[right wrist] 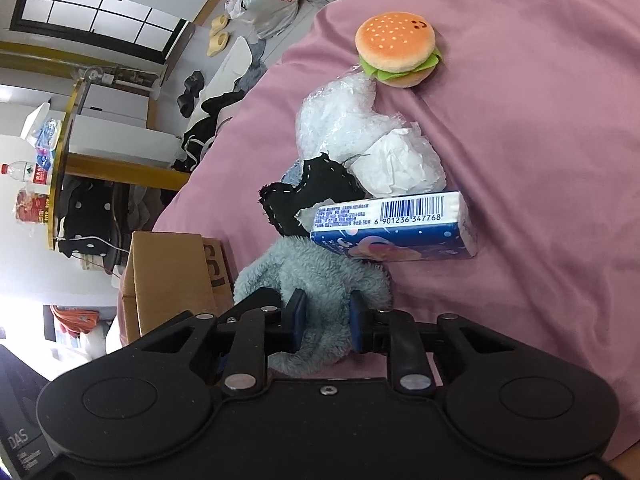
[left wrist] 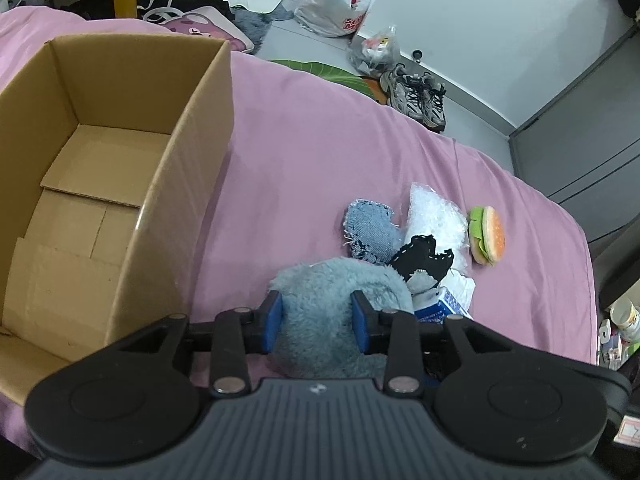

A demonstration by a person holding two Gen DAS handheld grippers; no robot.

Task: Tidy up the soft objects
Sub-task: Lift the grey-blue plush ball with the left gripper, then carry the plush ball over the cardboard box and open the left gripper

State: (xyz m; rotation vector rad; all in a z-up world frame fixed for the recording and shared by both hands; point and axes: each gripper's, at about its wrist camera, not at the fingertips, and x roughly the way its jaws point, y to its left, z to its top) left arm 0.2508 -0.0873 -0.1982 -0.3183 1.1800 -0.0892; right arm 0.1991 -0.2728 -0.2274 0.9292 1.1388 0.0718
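Left gripper (left wrist: 317, 322) – blue pads astride the grey-blue plush (left wrist: 332, 304) on the pink bedsheet (left wrist: 312, 152), whether pressing I cannot tell; cardboard box (left wrist: 192, 168) open to its left | Right gripper (right wrist: 326, 326) – pinched shut on that plush (right wrist: 320, 280), tissue pack (right wrist: 394, 224) lying just beyond
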